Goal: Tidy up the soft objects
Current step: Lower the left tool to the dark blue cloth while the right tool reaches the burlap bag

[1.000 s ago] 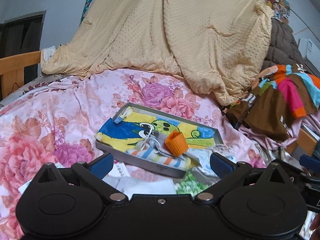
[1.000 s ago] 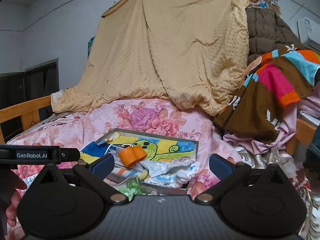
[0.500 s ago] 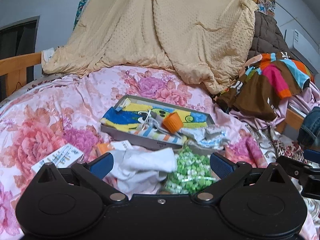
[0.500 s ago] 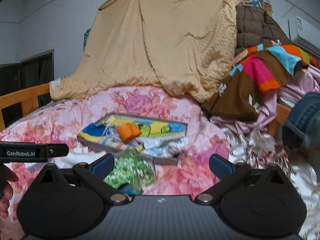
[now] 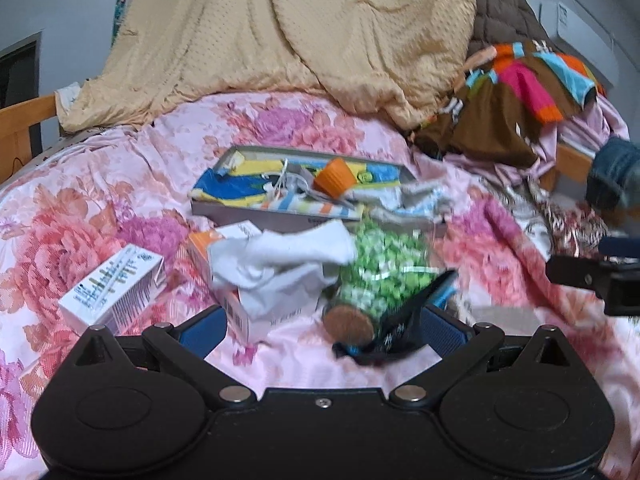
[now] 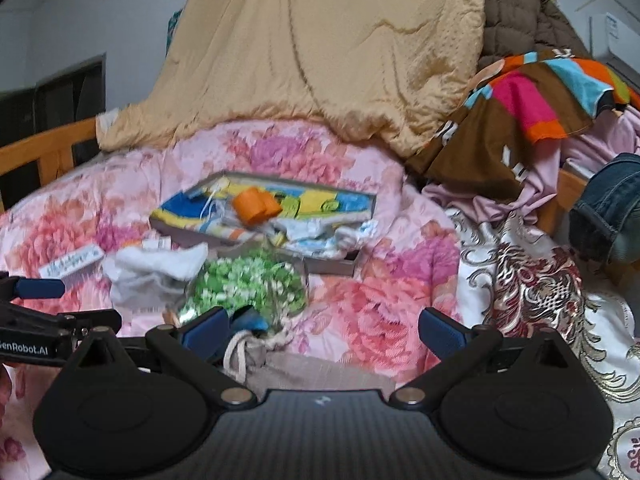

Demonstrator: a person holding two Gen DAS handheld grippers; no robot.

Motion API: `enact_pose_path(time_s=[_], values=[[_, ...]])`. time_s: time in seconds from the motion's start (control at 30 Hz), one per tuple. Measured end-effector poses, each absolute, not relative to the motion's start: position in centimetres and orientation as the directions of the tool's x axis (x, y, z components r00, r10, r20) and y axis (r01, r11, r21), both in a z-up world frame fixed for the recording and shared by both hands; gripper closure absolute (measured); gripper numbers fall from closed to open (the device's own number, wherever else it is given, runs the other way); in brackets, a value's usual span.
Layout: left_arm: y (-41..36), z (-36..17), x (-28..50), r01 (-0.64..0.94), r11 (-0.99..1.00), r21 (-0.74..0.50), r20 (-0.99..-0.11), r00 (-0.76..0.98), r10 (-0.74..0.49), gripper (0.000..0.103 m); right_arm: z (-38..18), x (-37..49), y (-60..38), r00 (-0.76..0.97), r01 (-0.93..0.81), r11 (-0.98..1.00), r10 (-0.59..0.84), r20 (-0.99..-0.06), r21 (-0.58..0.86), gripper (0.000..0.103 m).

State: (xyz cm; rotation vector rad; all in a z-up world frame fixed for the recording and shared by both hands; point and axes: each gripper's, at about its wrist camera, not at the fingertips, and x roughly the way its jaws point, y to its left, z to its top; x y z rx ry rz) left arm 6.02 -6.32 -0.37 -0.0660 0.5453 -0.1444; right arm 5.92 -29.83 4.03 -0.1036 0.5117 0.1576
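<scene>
left wrist view puts the white socks in front of you, a loose crumpled heap on the floral bedspread, draped over the orange-and-white box and touching the green-filled jar that lies on its side with its cork end toward you. just behind them sits the shallow grey tray, already holding a blue-and-yellow cartoon towel, a striped cloth, an orange cup and some pale printed cloth spilling over its near edge.

your left gripper is spread wide with nothing between its blue pads; a dark blurred strap lies by its right finger, and you cannot tell whether it touches. your right gripper is likewise agape and empty, hovering over a grey drawstring pouch near the jar.

as for progress, you look roughly midway: some soft things appear gathered in the tray, though untidily, while the socks, the pouch and the spilling cloth lie loose. a white printed carton sits off to the left, well apart from the tray. the beige quilt and the striped garment are heaped behind; whether they belong to your job is unclear.
</scene>
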Motion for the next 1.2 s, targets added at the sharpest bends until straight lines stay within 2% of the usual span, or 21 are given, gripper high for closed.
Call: enact_pose_path(time_s=[0.5, 0.77, 0.97, 1.2], values=[[-6.7, -2.4, 6.5, 0.221, 0.974, -0.041, -0.558, 0.804, -0.206, 0.001, 1.7, 7.9, -28.9, 0.760, -0.198, 0.975, 0.085, -0.645, -0.105, 0.000], [-8.3, -3.2, 7.0, 0.320, 0.947, 0.026, -0.592, 0.768, -0.243, 0.001, 1.0, 8.5, -29.0, 0.726, -0.202, 0.974, 0.080, -0.683, -0.100, 0.000], [-9.7, -4.6, 8.8, 0.329, 0.941, 0.077, -0.626, 0.751, -0.211, 0.001, 0.5, 8.9, -28.7, 0.702, -0.219, 0.970, 0.082, -0.707, -0.104, 0.000], [-10.1, -5.5, 11.4, 0.322, 0.946, -0.039, -0.644, 0.716, -0.270, 0.001, 0.1, 9.6, -29.1, 0.675, -0.208, 0.975, 0.087, -0.733, -0.077, 0.000]])
